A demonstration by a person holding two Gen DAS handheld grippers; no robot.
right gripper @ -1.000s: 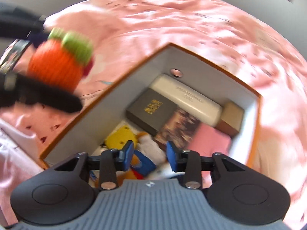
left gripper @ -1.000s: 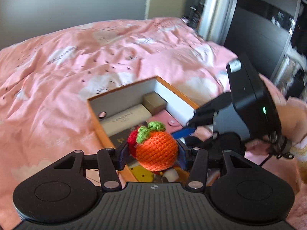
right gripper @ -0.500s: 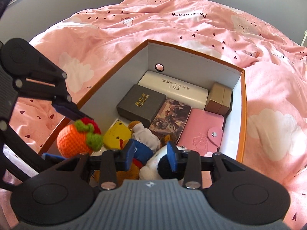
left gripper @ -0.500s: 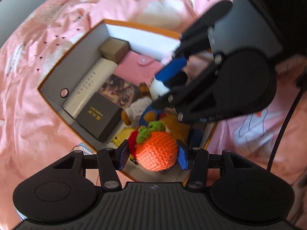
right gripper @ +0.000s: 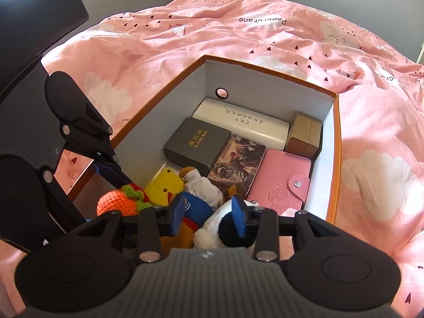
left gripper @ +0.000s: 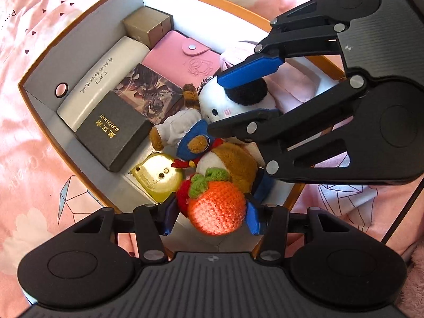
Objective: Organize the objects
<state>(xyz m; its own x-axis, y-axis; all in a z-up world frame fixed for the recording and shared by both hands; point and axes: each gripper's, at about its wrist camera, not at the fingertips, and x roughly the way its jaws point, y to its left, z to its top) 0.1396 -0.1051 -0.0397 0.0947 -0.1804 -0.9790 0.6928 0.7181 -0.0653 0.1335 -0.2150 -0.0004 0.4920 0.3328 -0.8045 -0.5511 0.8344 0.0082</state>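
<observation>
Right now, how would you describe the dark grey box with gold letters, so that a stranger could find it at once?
Look at the pink bed cover, then the orange-edged box lying open on it. Inside, the dark grey box lies flat beside the long white case, toward the wall with the round hole. It alone is dark with gold letters on top; its neighbours are white, pink or picture-printed.

The left wrist view looks steeply down into the orange box point(left gripper: 79, 171) from close above. The right wrist view looks forward and down over the same box point(right gripper: 336, 159), with the bed point(right gripper: 238, 34) behind. Both share the box's inside.
</observation>
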